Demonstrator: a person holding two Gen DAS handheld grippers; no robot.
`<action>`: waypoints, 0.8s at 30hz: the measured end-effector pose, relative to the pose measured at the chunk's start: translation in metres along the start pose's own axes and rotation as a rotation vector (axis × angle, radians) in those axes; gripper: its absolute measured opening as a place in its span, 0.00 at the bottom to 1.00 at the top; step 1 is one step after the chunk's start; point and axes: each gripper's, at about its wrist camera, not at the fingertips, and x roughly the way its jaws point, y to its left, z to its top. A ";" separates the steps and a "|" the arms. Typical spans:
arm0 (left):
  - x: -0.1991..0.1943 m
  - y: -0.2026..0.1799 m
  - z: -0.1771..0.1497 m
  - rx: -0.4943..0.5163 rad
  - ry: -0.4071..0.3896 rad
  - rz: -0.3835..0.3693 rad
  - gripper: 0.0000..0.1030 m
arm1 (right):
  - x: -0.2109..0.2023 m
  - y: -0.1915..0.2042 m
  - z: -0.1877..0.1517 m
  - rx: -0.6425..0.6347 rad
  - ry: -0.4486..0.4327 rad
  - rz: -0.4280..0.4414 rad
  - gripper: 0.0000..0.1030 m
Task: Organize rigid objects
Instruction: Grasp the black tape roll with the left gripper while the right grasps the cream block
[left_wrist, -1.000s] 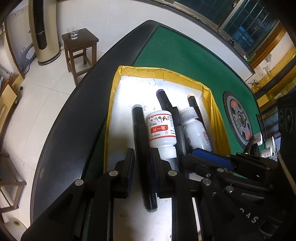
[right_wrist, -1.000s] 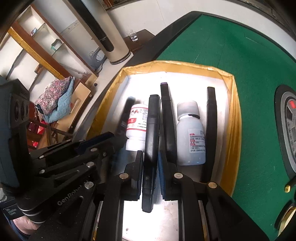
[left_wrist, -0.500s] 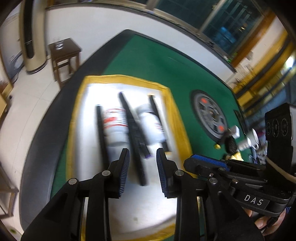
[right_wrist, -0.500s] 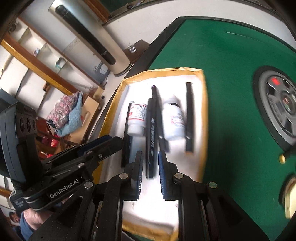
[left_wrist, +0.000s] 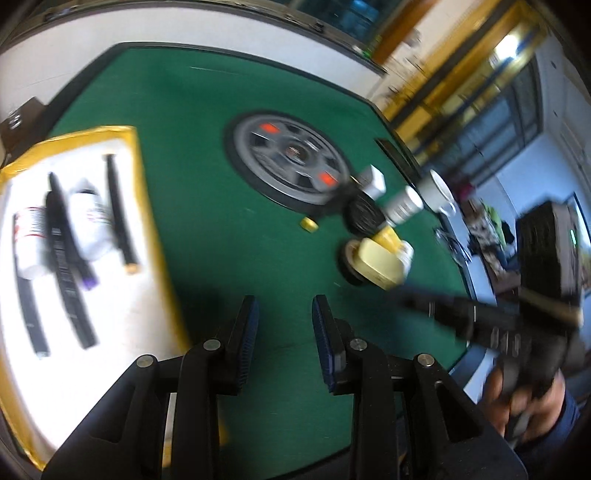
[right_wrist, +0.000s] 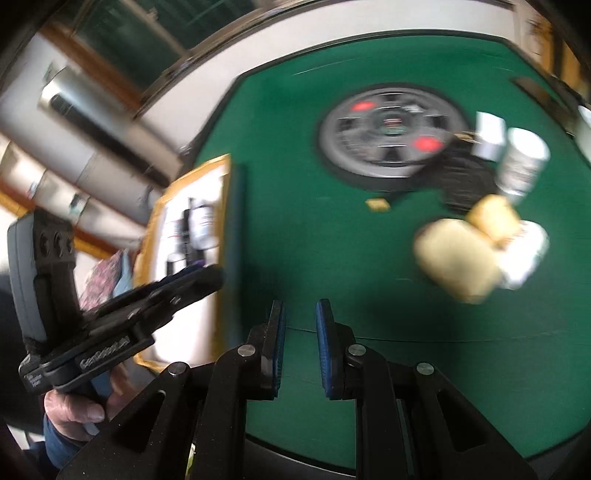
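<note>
Both grippers hang over the green felt of the bench (left_wrist: 229, 206), and the felt directly ahead of each is bare. The left gripper (left_wrist: 284, 314) has its jaws parted with nothing between them; the right gripper (right_wrist: 299, 314) has its jaws also parted, more narrowly, and it also holds nothing. The tray (left_wrist: 142, 192), white inside with a yellow rim, lies at the left side of the left wrist view, near the black curved edge of the bench; its right rim runs just beside the left jaw of the left gripper. In the tray lie side by side a white bottle with red label (left_wrist: 31, 236), a second white bottle (left_wrist: 90, 225) and several black pens (left_wrist: 118, 214), one with a purple end; all are apart from both grippers. In the right wrist view the tray (right_wrist: 223, 206) is at the left, partly hidden behind the left gripper (right_wrist: 155, 295). At the middle of the bench sits a round grey dial with red marks (left_wrist: 291, 157). To the right of it, well ahead of the right gripper, stands a blurred cluster: yellow boxes (right_wrist: 458, 258), a white cylindrical container (right_wrist: 522, 162) and a small white box (right_wrist: 489, 134). A small yellow piece (left_wrist: 308, 223) lies alone on the felt. The far edge of the bench meets a white wall, with windows beyond.
</note>
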 end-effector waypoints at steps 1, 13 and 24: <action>0.002 -0.007 -0.002 0.007 0.001 0.000 0.27 | -0.005 -0.009 0.004 -0.012 -0.010 -0.016 0.21; 0.009 -0.033 -0.034 -0.044 0.036 0.063 0.27 | 0.021 -0.056 0.040 -0.282 0.089 -0.105 0.47; 0.026 -0.048 -0.032 -0.049 0.056 0.068 0.27 | 0.046 -0.051 0.036 -0.423 0.183 -0.104 0.42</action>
